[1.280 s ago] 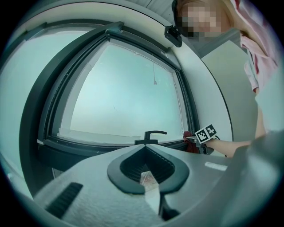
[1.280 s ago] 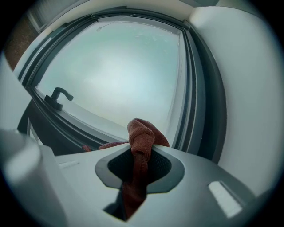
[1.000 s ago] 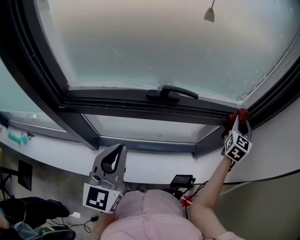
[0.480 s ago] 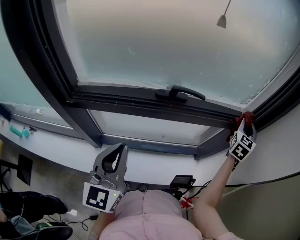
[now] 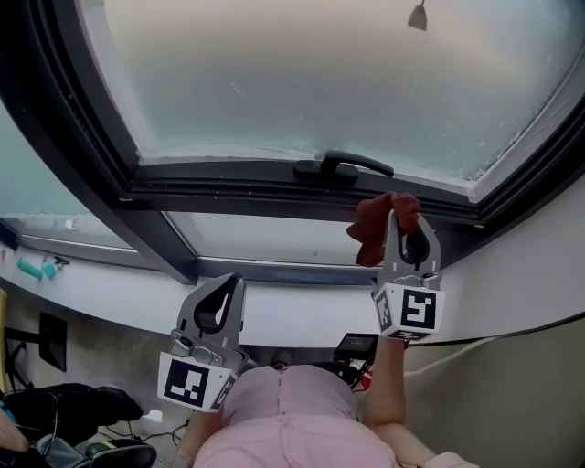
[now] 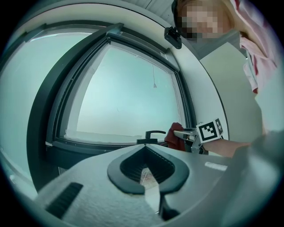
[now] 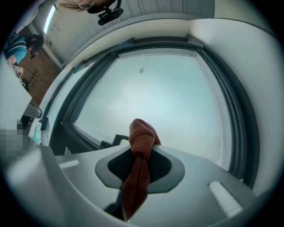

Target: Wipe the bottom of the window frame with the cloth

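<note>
A dark red cloth (image 5: 373,225) hangs bunched from my right gripper (image 5: 399,216), which is shut on it. The gripper is held just below the dark bottom rail of the window frame (image 5: 219,194), right of the middle and under the black handle (image 5: 343,167). I cannot tell whether the cloth touches the rail. In the right gripper view the cloth (image 7: 141,138) stands up between the jaws of the gripper (image 7: 142,150), facing frosted glass. My left gripper (image 5: 228,291) is low near my body, shut on nothing. The left gripper view shows its tips (image 6: 144,148) together and the cloth (image 6: 174,135) beyond.
A lower fixed pane (image 5: 274,242) sits under the rail, above a white ledge (image 5: 110,294). A teal object (image 5: 32,268) lies at the ledge's left. White wall (image 5: 539,265) closes the right side. A black device and cables (image 5: 356,348) lie on the floor. A blind-cord weight (image 5: 418,16) hangs before the glass.
My right gripper has carried the cloth left, from the frame's right corner to below the handle. The left gripper has stayed in place.
</note>
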A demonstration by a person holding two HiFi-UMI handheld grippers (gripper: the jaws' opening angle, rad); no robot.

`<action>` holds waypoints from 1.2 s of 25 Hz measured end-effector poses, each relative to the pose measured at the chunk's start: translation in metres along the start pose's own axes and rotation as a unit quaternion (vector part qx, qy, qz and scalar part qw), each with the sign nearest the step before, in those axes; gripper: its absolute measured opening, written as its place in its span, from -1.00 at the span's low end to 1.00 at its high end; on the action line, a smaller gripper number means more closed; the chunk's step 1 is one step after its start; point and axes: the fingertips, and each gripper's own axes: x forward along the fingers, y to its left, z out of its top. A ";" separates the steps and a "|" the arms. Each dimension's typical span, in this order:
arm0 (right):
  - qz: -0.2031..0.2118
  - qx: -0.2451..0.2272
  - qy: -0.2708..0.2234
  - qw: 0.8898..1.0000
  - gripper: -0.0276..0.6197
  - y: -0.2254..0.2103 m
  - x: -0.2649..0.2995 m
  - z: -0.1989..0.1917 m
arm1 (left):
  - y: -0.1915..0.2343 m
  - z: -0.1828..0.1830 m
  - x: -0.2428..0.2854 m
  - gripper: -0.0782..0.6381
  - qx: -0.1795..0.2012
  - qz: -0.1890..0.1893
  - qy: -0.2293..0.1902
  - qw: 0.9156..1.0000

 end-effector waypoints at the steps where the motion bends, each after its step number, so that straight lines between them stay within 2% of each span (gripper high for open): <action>1: 0.017 -0.004 0.004 1.000 -0.68 0.017 0.005 -0.001 | 0.000 -0.001 -0.001 -0.80 -0.001 -0.001 0.001 1.000; 5: 0.062 -0.028 0.025 0.997 -0.68 0.068 0.026 -0.010 | 0.006 -0.001 -0.006 -0.80 -0.003 0.004 0.001 1.000; 9: 0.070 -0.043 0.061 0.995 -0.68 0.085 0.039 -0.037 | 0.013 -0.001 -0.012 -0.80 -0.004 0.011 0.003 1.000; 12: 0.069 -0.062 0.045 0.995 -0.68 0.085 0.042 -0.037 | 0.015 -0.001 -0.013 -0.80 -0.005 0.014 0.003 1.000; 22: 0.084 -0.060 0.053 0.993 -0.68 0.083 0.039 -0.042 | 0.010 0.000 -0.011 -0.80 -0.008 0.012 -0.006 1.000; 30: 0.064 -0.059 0.054 0.995 -0.67 0.059 0.034 -0.045 | 0.007 -0.001 -0.012 -0.80 -0.009 0.019 -0.009 1.000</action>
